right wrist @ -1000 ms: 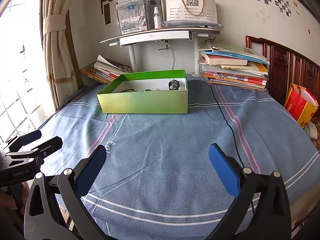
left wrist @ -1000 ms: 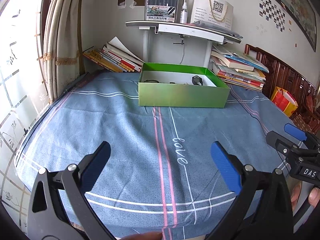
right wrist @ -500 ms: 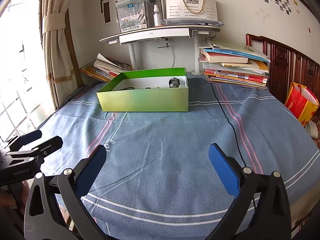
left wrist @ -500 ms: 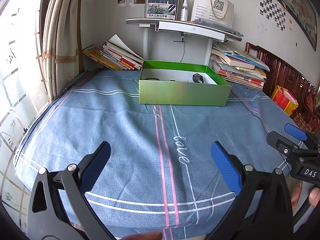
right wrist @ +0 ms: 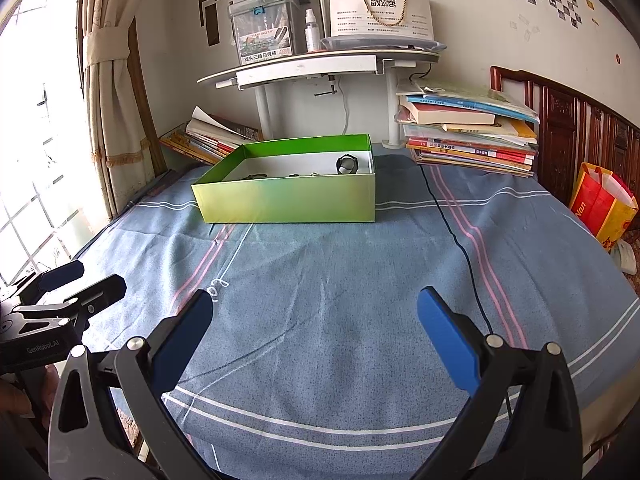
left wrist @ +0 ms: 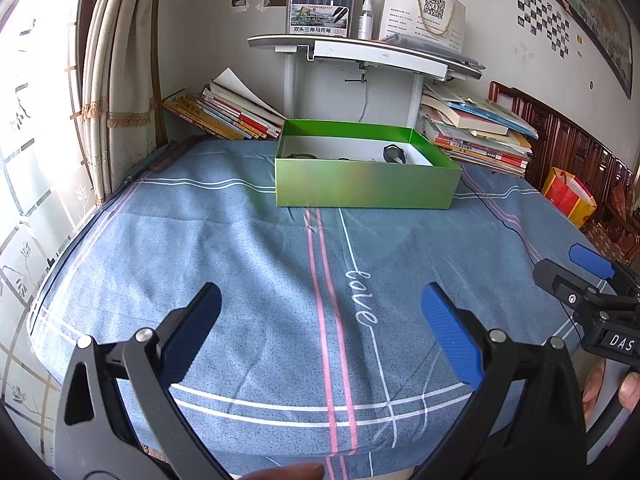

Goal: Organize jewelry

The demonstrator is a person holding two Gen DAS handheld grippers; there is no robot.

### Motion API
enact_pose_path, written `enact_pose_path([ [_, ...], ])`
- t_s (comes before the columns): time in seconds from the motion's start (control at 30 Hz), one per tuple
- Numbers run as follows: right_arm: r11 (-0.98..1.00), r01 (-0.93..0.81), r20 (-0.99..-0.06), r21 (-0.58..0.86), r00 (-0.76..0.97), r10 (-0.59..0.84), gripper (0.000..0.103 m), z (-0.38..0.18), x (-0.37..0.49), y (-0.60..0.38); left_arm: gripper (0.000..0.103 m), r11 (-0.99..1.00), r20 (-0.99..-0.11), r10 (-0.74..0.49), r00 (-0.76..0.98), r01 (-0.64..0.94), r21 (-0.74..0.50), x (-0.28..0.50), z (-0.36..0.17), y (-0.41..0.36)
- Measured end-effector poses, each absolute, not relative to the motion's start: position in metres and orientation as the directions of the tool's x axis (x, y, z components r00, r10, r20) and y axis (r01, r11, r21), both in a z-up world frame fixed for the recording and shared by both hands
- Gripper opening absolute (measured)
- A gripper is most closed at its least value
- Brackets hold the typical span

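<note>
An open green box (left wrist: 366, 188) with a white inside stands at the far side of the blue bedspread; it also shows in the right wrist view (right wrist: 288, 200). Inside lie a black watch (left wrist: 394, 154), also seen in the right wrist view (right wrist: 347, 164), and a few small dark pieces (left wrist: 302, 156). My left gripper (left wrist: 320, 320) is open and empty, low over the near edge of the bed, far from the box. My right gripper (right wrist: 314, 324) is open and empty too, beside the left one.
Stacks of books (left wrist: 476, 136) lie right of the box and more books (left wrist: 224, 112) lean at its left. A white shelf (left wrist: 360, 50) with a marker case stands behind it. A black cable (right wrist: 460, 240) runs across the bedspread. A curtain (left wrist: 120, 80) hangs left.
Both views have tilted slightly, so the box and shelf sit a little lower in frame. Both grippers stay open and near the bed's front edge.
</note>
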State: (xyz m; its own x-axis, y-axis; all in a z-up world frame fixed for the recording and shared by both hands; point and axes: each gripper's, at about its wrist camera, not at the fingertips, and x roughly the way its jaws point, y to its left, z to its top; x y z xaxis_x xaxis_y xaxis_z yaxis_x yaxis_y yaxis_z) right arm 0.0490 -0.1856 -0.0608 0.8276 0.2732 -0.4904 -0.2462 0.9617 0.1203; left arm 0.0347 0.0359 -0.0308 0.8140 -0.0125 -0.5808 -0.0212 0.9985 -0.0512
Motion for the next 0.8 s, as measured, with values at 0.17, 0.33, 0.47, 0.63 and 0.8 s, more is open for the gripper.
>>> enact_pose_path([
  [0.17, 0.962, -0.246, -0.496, 0.120, 0.825, 0.272, 0.100, -0.0629, 0.0504, -0.1867, 0.099, 0.999, -0.580, -0.016, 0.815, -0.017, -0.051, 0.0352, -0.0309, 0.0352],
  [0.33, 0.962, -0.246, -0.497, 0.122, 0.823, 0.274, 0.100, -0.0646, 0.0512, -0.1869, 0.099, 0.999, -0.584, -0.016, 0.811, -0.016, -0.050, 0.0356, -0.0321, 0.0342],
  [0.47, 0.962, -0.245, -0.496, 0.122, 0.824, 0.273, 0.100, -0.0648, 0.0506, -0.1868, 0.099, 0.999, -0.585, -0.017, 0.811, -0.015, -0.049, 0.0359, -0.0323, 0.0339],
  [0.63, 0.962, -0.245, -0.498, 0.123, 0.823, 0.273, 0.100, -0.0650, 0.0507, -0.1872, 0.099, 0.999, -0.586, -0.018, 0.810, -0.013, -0.048, 0.0360, -0.0328, 0.0337],
  [0.8, 0.962, -0.245, -0.497, 0.121, 0.824, 0.273, 0.100, -0.0656, 0.0510, -0.1872, 0.099, 0.999, -0.587, -0.018, 0.810, -0.013, -0.049, 0.0362, -0.0329, 0.0337],
])
